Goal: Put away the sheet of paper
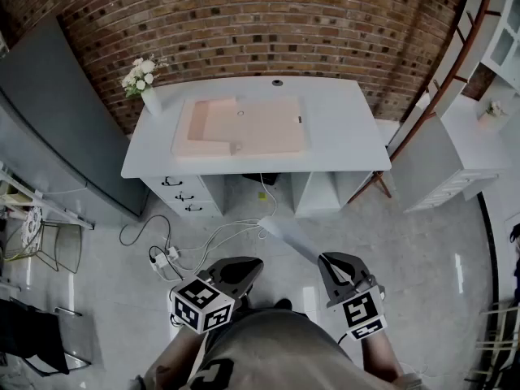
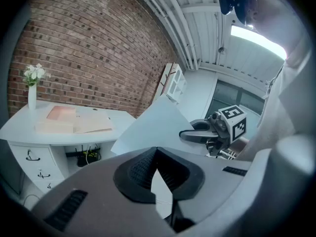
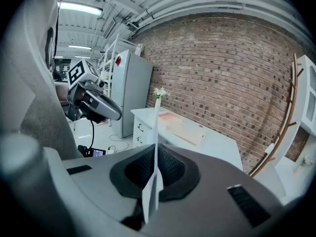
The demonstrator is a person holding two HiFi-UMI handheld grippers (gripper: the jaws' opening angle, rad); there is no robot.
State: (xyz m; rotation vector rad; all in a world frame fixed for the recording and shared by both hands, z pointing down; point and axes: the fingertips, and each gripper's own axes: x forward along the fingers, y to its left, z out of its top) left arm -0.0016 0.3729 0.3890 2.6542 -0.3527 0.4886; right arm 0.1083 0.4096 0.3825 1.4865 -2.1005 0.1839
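Observation:
The sheet of paper (image 1: 289,236) is white and hangs above the floor in front of me, well short of the white desk (image 1: 341,128). My left gripper (image 1: 242,271) is shut on one edge of it and my right gripper (image 1: 335,268) on the other. In the left gripper view the paper (image 2: 157,125) spreads out wide from the closed jaws (image 2: 157,157), with the right gripper (image 2: 200,135) beyond it. In the right gripper view the paper (image 3: 156,137) stands edge-on, pinched in the jaws (image 3: 155,169). An open pink folder (image 1: 244,127) lies on the desk.
A vase of white flowers (image 1: 143,84) stands at the desk's left corner. Drawers (image 1: 183,193) are under the desk and cables (image 1: 195,246) lie on the floor before it. A grey cabinet (image 1: 49,112) is at left, white shelving (image 1: 455,153) at right.

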